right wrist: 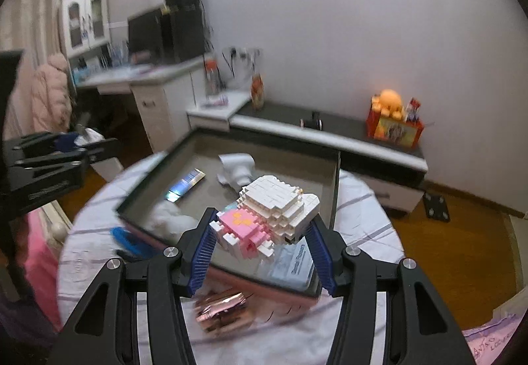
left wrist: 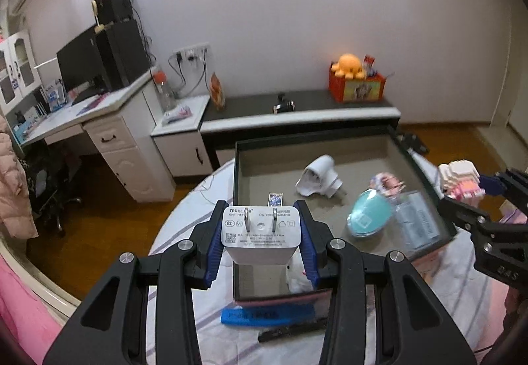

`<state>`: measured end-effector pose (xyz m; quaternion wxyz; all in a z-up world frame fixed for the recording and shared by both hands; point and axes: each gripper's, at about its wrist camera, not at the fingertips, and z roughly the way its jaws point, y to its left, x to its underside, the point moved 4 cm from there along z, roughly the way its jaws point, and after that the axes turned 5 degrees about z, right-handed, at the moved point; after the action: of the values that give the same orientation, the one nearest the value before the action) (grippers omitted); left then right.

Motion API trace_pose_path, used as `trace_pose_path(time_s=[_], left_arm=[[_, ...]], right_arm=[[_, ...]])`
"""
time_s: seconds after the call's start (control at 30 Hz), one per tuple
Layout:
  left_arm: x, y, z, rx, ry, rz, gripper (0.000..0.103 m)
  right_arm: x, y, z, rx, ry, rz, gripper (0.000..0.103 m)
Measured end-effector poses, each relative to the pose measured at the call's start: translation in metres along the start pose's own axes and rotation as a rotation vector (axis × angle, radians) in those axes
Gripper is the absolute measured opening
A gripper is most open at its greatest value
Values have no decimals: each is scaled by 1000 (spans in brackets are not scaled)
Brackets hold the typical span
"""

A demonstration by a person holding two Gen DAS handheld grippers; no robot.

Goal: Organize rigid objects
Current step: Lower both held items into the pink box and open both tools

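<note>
My left gripper is shut on a white charger plug, held above the near edge of a dark open box on the round table. My right gripper is shut on a white and pink brick figure, held over the box's near right corner; the figure also shows in the left wrist view. Inside the box lie a white adapter, a teal oval thing, a clear packet and a small shiny pack.
On the striped tablecloth in front of the box lie a blue flat thing, a black pen and a shiny pink wrapper. A low cabinet with an orange toy box stands behind; a desk is at left.
</note>
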<state>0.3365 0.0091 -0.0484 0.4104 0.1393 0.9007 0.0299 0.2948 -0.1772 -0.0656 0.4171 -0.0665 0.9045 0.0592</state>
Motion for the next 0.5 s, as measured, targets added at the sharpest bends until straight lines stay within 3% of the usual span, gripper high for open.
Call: trace_pose_path(time_s=[0.17,0.5], left_arm=[[7,-2,41,9,89,11,40],[15,-1,70,22,152,3,40]], right_arm=[[4,-6,50,-19,90,1,54],[15,5,79,-47,165,-24,54]])
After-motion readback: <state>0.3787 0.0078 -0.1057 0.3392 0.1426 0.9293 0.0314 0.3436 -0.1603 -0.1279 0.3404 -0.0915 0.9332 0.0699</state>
